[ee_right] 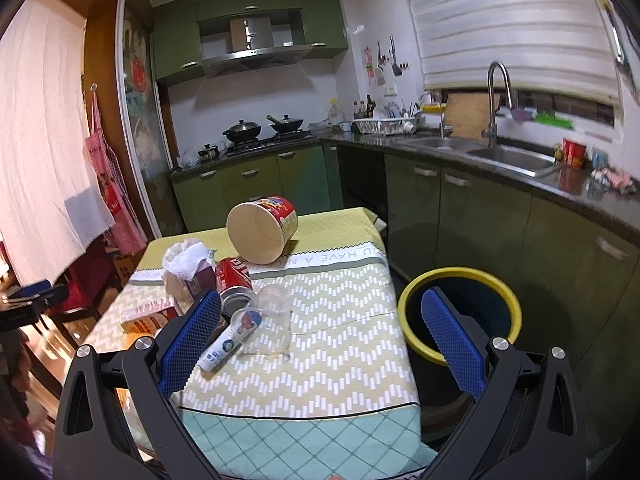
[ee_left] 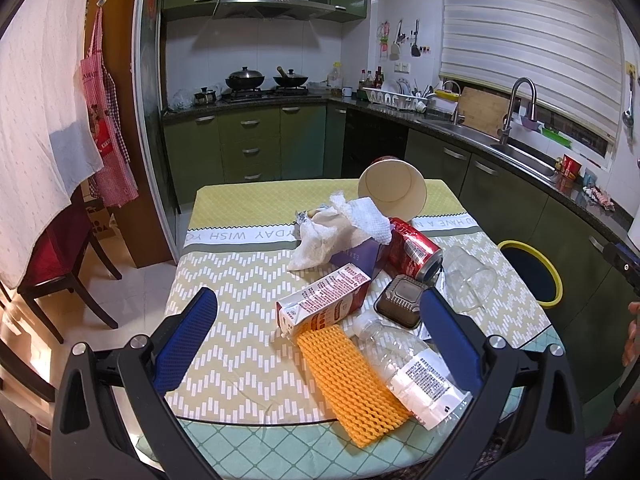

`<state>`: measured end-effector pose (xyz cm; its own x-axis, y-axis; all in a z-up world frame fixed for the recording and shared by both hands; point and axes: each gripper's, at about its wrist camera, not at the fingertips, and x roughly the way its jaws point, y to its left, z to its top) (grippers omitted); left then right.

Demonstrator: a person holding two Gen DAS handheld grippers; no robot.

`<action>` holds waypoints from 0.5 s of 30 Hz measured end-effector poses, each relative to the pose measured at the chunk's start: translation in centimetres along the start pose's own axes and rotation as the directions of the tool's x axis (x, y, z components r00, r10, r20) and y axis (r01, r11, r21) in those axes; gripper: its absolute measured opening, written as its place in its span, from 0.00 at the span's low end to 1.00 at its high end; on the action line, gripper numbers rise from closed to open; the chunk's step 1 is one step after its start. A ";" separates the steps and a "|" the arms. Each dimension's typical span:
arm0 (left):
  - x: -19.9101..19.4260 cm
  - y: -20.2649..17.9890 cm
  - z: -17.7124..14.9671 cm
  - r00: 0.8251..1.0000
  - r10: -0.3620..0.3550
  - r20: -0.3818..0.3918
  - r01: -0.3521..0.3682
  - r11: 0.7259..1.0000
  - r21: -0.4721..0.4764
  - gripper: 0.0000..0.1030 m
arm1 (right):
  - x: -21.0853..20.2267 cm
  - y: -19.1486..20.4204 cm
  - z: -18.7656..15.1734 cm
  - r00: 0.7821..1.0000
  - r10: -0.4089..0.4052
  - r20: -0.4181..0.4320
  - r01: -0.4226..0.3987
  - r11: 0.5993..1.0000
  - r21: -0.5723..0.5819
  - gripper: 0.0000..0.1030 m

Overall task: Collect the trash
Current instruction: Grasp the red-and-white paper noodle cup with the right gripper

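Observation:
Trash is strewn over the table (ee_left: 224,280): a tipped paper noodle cup (ee_left: 394,194), crumpled white tissue (ee_left: 340,228), a red soda can (ee_left: 414,250), a carton (ee_left: 324,300), an orange foam net (ee_left: 352,380), a clear plastic bottle (ee_left: 408,364), a dark tray (ee_left: 402,300) and a clear plastic cup (ee_left: 470,280). My left gripper (ee_left: 318,312) hangs open above the table's near edge, nothing between its fingers. My right gripper (ee_right: 320,312) is also open and empty, above the table's right corner beside the yellow-rimmed bin (ee_right: 460,312). The same cup (ee_right: 262,232), can (ee_right: 234,280) and clear cup (ee_right: 272,320) show there.
The bin (ee_left: 532,272) stands on the floor right of the table. Green cabinets and a counter with a sink (ee_right: 508,156) run behind and along the right. A dark wooden chair (ee_left: 64,256) stands left of the table under a hanging white cloth.

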<state>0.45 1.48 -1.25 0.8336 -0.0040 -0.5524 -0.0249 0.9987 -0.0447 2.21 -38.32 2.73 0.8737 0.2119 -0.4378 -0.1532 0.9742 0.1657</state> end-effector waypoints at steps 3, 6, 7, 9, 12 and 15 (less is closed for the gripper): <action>0.7 0.3 0.9 1.000 0.010 0.008 -0.011 1.000 0.015 0.94 | 1.1 -0.1 0.6 1.000 -0.001 -0.006 0.001 1.000 -0.008 0.96; 2.6 0.7 3.1 0.999 0.034 0.024 -0.035 0.999 0.028 0.94 | 2.9 0.1 1.6 1.000 0.008 -0.023 -0.008 1.000 -0.027 0.96; 3.5 1.1 4.0 0.999 0.034 0.027 -0.035 0.999 0.024 0.94 | 3.7 0.2 1.8 0.999 0.010 -0.032 -0.011 0.999 -0.036 0.96; 5.2 1.9 5.4 0.999 0.033 0.030 -0.033 0.999 0.016 0.94 | 5.7 0.7 2.8 0.999 0.022 -0.040 -0.024 0.998 -0.065 0.96; 8.8 3.1 7.7 1.000 0.018 0.025 -0.018 1.000 0.000 0.94 | 8.8 1.8 4.3 0.999 0.033 -0.037 -0.037 0.993 -0.111 0.96; 13.1 4.1 9.6 1.000 0.014 0.012 -0.014 1.000 -0.005 0.94 | 12.8 3.1 6.0 0.997 0.061 -0.038 -0.066 0.987 -0.148 0.94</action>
<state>16.60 5.96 -0.67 0.8396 0.0105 -0.5431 -0.0392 0.9984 -0.0413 15.72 -33.01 2.98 0.8444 0.2734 -0.4606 -0.2771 0.9589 0.0612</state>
